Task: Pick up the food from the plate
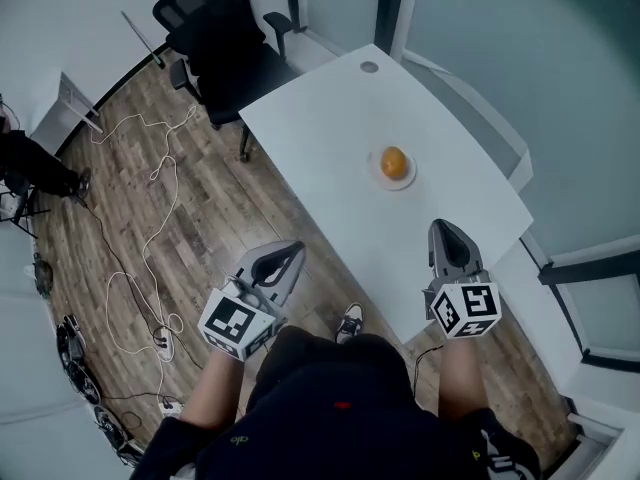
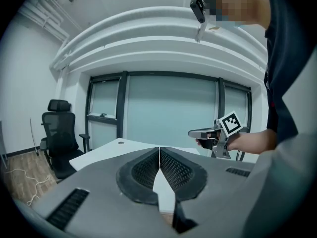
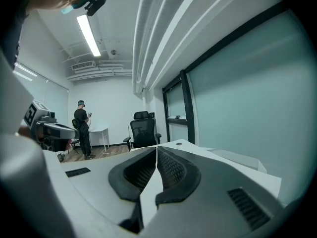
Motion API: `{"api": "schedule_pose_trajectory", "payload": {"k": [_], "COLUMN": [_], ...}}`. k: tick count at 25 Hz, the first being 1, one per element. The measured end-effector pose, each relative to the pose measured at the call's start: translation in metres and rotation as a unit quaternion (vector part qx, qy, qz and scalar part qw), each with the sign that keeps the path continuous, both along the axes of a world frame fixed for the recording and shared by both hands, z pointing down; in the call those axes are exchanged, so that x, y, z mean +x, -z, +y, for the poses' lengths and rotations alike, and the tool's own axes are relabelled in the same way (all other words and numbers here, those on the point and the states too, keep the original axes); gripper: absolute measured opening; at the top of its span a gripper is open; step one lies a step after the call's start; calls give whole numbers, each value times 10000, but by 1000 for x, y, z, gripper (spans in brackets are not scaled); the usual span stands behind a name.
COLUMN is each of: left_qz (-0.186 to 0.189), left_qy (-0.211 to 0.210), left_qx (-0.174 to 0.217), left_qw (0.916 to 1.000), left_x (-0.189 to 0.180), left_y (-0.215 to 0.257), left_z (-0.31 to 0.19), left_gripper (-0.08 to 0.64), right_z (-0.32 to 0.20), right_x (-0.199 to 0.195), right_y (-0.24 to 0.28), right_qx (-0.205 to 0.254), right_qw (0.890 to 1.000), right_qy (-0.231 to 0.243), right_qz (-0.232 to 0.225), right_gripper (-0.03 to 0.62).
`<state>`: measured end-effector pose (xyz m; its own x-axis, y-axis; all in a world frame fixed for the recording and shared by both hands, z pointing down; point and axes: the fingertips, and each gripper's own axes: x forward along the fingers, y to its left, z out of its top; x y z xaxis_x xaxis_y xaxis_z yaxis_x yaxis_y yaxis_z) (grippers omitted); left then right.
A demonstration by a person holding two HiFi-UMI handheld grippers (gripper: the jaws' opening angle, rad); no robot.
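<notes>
I see the food [image 1: 394,162], a round orange piece, sitting on a small white plate [image 1: 405,183] toward the far right part of the white desk [image 1: 320,128]. Nothing touches it. I have both tools held low at the near end, well short of the plate.

My left gripper [image 1: 293,252] hangs off the desk's left edge, over the wood floor [image 1: 210,198], with its nose aimed up and to the right in the head view. Its fingers [image 2: 176,171] are pressed together tip to tip with nothing between them, which its own view shows plainly.

My right gripper [image 1: 443,228] hovers over the near right corner of the desk and points away from me. The plate lies ahead of it and a little to the left. Its fingers [image 3: 171,171] are likewise closed on each other and hold nothing.

A black office chair [image 1: 215,28] stands by the desk's far left end, and white cables [image 1: 150,258] loop across the floor to the left. Near the desk's far end I can make out a small round grommet [image 1: 369,66]. In the right gripper view a person [image 3: 81,128] in dark clothes stands at the back of the room
</notes>
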<state>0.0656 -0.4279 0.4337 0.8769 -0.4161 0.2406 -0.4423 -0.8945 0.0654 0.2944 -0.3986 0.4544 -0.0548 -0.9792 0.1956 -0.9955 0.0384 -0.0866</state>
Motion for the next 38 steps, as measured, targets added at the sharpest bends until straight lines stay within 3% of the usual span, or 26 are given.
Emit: {"api": "schedule_pose_trajectory", "payload": {"k": [7,17,20,27,31,38], "left_qz": [-18,95,35,-146,-264,-391], "left_qy": [-261,-1073,-1052,-927,-783,-562], "left_qx": [-203,-316,-499,-933,-1150,-1300], "left_qw": [9995,9937,9932,9912,9899,9891], "left_x": [28,46,36,17,5,-10], "left_y": [-12,-26,-42,-75,-90,-108], "left_z": [-37,-128,-153,-183,-196,-202], "left_gripper": [23,23,23,23,23,23], "right_z": [-31,-108,-140,-203,-234,-263], "right_x": [13,19,20,38,47,63], "right_y": [-14,-43,-70,-152,-201,-267], "right_qx": [-161,-645,-936,-1678,-2088,-2548], "right_qw": [9998,9948,9924,9815,9734,9614], "right_qy": [15,-656,-660,-777,-847,-1035], "right_qz": [129,430,452,497,416,-25], "right_gripper": [25,31,175,316,355,369]}}
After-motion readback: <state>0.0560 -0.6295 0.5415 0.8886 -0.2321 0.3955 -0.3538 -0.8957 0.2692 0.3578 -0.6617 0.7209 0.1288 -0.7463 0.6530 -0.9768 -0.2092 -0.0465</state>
